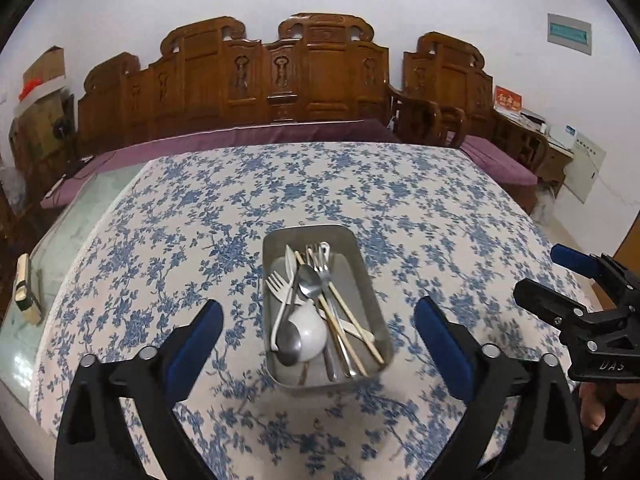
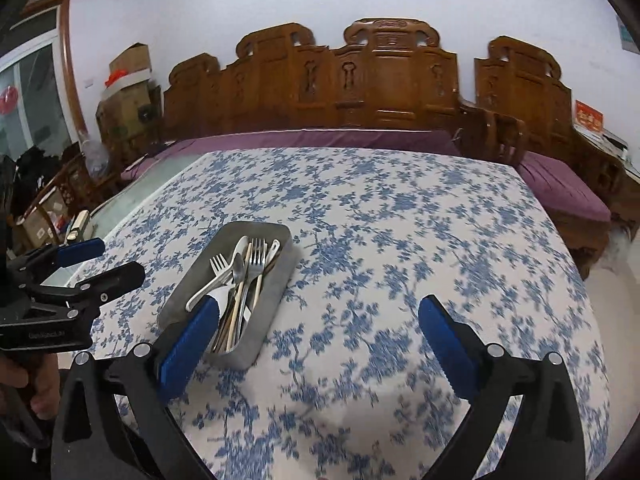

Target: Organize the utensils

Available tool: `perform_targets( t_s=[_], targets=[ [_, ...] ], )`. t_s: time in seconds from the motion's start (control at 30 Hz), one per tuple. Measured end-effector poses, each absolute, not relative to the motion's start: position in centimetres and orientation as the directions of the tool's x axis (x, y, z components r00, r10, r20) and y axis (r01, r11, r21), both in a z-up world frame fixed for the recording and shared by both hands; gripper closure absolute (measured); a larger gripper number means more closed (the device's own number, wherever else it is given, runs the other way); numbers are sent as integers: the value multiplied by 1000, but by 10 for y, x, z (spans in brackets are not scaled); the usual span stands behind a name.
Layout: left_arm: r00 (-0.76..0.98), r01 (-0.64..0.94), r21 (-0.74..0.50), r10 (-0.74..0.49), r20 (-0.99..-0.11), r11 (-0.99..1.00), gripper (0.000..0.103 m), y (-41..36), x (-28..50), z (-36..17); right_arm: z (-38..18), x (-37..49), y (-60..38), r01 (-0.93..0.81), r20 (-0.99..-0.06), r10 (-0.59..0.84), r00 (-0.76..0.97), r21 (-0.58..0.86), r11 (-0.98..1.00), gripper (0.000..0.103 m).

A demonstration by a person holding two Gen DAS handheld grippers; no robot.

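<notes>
Both the left gripper (image 1: 320, 334) and the right gripper (image 2: 320, 334) are held wide apart with nothing between the pads. The utensils (image 1: 316, 300) are piled loosely in the metal tray (image 1: 372, 280); a careless sweep near its rim could tip it.

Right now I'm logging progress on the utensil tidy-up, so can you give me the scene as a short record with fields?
container: rectangular grey metal tray on the blue-and-white floral tablecloth
contents: white plastic fork, steel spoon, steel fork, white ceramic spoon, wooden chopsticks, all piled loosely
loose utensils on cloth: none visible
left gripper: open, empty, above the tray
right gripper: open, empty, beside the tray
</notes>
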State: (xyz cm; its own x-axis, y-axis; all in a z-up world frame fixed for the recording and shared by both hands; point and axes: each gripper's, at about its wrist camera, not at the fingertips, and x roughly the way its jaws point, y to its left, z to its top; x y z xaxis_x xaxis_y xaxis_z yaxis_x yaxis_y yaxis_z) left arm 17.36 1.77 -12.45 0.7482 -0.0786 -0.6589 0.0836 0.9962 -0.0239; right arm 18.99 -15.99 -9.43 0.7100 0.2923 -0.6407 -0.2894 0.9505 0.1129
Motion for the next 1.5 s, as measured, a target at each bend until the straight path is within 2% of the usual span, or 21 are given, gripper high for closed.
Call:
perform_targets(
  t_s=[0.7,1.0,1.37,1.5],
  targets=[
    [809,85,5,-66,-584,996,8,-11,101,-72,-51,112,-202,-216,-560,246,791,121,969,3],
    [853,69,-9,-64,-519,998,8,-14,83,-31,-2,92,-207,-213,-466,236,853,104,972,3],
    [917,63,-7,-60,-395,998,8,-14,48,18,57,55,-212,-223,-328,243,913,97,970,3],
    [929,63,-11,-63,-366,998,8,-15,39,28,67,48,-213,-215,-315,234,920,95,972,3]
  ],
)
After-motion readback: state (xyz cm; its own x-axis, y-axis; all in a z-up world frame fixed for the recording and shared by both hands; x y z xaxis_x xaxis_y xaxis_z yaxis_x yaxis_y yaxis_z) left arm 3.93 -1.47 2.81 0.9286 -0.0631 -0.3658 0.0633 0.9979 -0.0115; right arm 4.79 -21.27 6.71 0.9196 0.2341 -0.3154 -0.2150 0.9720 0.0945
